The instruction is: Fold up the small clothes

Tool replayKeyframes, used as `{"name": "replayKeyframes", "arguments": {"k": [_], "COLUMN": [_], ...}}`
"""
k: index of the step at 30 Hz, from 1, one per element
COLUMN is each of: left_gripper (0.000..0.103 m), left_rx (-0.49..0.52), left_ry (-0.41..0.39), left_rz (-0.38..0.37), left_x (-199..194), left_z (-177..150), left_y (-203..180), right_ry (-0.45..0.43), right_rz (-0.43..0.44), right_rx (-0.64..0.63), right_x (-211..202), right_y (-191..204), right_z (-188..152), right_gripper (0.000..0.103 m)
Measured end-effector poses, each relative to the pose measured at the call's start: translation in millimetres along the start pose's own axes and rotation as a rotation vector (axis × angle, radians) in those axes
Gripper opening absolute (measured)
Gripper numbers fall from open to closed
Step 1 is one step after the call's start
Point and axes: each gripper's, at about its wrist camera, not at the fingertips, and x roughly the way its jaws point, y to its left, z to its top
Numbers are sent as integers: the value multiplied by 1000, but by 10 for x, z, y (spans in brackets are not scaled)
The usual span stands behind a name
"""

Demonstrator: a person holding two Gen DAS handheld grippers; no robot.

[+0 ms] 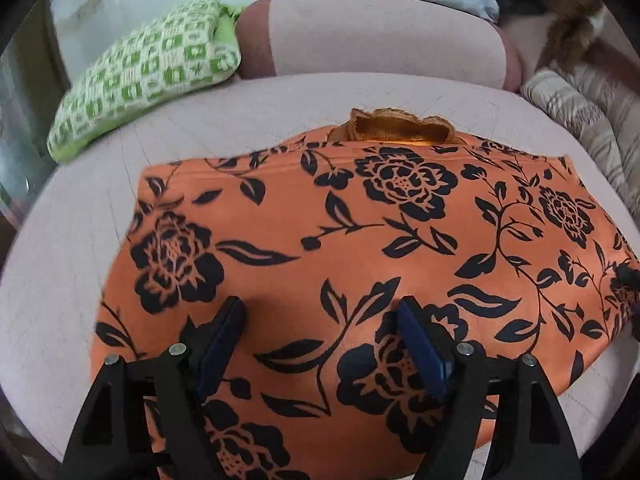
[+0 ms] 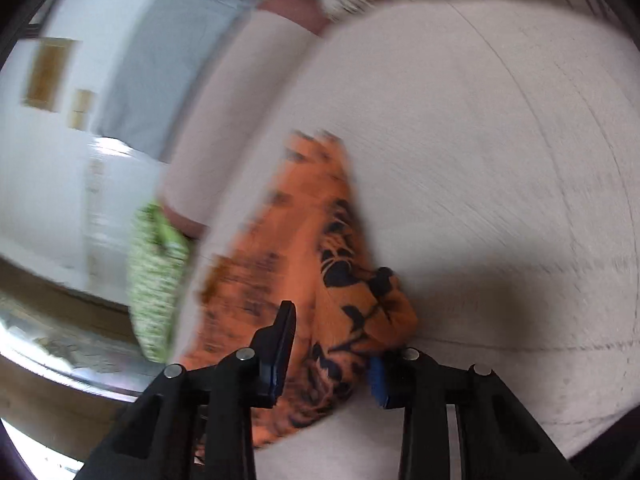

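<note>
An orange garment (image 1: 360,220) with a black flower print lies spread flat on the pale cushion (image 1: 60,260), its neck opening at the far edge. My left gripper (image 1: 320,308) hovers over the near part of the cloth, open, with only flat fabric below its fingers. In the blurred right wrist view, the garment (image 2: 304,220) runs away from the camera as a narrow strip. My right gripper (image 2: 334,332) has a bunched end of it between its fingers, and the cloth fills the gap and hides most of the right pad (image 2: 378,380).
A green and white checked pillow (image 1: 148,76) lies at the far left, and shows as a blurred green shape (image 2: 156,272) in the right wrist view. A pink bolster (image 1: 380,40) runs along the back. A striped blanket (image 1: 580,120) is heaped at the far right.
</note>
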Motion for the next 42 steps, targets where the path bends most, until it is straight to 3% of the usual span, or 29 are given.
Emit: {"name": "replayKeyframes", "arguments": {"k": [2, 3, 4, 5, 6, 8, 9, 10, 14, 15, 18, 21, 22, 23, 25, 30, 35, 36, 37, 38, 42], "left_gripper": [79, 79, 79, 79, 79, 80, 82, 82, 80, 80, 80, 82, 83, 83, 82, 82, 83, 82, 81, 81, 81], "left_rx": [-36, -48, -47, -41, -34, -3, 19, 41, -28, -42, -19, 54, 68, 78, 51, 0, 38, 48, 49, 37, 16], "left_ry": [-35, -68, -90, -101, -86, 40, 17, -12, 24, -2, -73, 34, -15, -23, -12, -80, 19, 7, 18, 23, -79], "left_rz": [-44, -46, -51, -48, -41, -27, -12, 3, -40, -54, -62, -38, -27, -20, -32, -65, -24, -21, -25, -37, -50], "left_x": [-106, -178, -216, -214, -169, 114, 156, 138, 36, -32, -163, 125, 103, 93, 66, -175, 159, 127, 78, 50, -206], "left_z": [42, 72, 92, 98, 94, 34, 3, -3, 78, 89, 83, -32, -65, -95, -71, 53, -49, -49, -14, 12, 82], "left_y": [33, 40, 37, 23, 9, -40, -55, -75, -1, 16, -20, -134, -149, -162, -134, -72, -145, -153, -156, -145, -120], "right_ry": [-5, -21, -43, -53, -41, -30, -12, -11, -70, -66, 5, -15, -11, -7, -8, -5, -4, 2, 11, 14, 2], "right_rz": [54, 59, 62, 50, 34, 11, 8, -1, 12, 13, -4, 62, 69, 73, 85, 33, 20, 7, -21, -43, -43], "right_rx": [-6, -21, -37, -46, -44, -63, -72, -79, -175, -162, -34, -18, -12, -6, -11, 27, 8, -7, -26, -35, -22], "right_x": [-45, -69, -81, -72, -35, -16, -13, -27, -210, -194, 1, -16, -5, 6, 3, 48, 62, 82, 105, 115, 88], "right_y": [52, 107, 140, 141, 123, 139, 160, 185, 456, 441, 157, 132, 134, 131, 152, 154, 174, 189, 207, 207, 184], "right_z": [9, 13, 12, 9, 5, 15, 22, 25, 9, 18, 43, 62, 69, 73, 76, 82, 105, 114, 125, 135, 137], "right_gripper": [35, 50, 78, 80, 79, 64, 28, 19, 19, 24, 83, 82, 81, 80, 68, 68, 68, 64, 46, 38, 39]}}
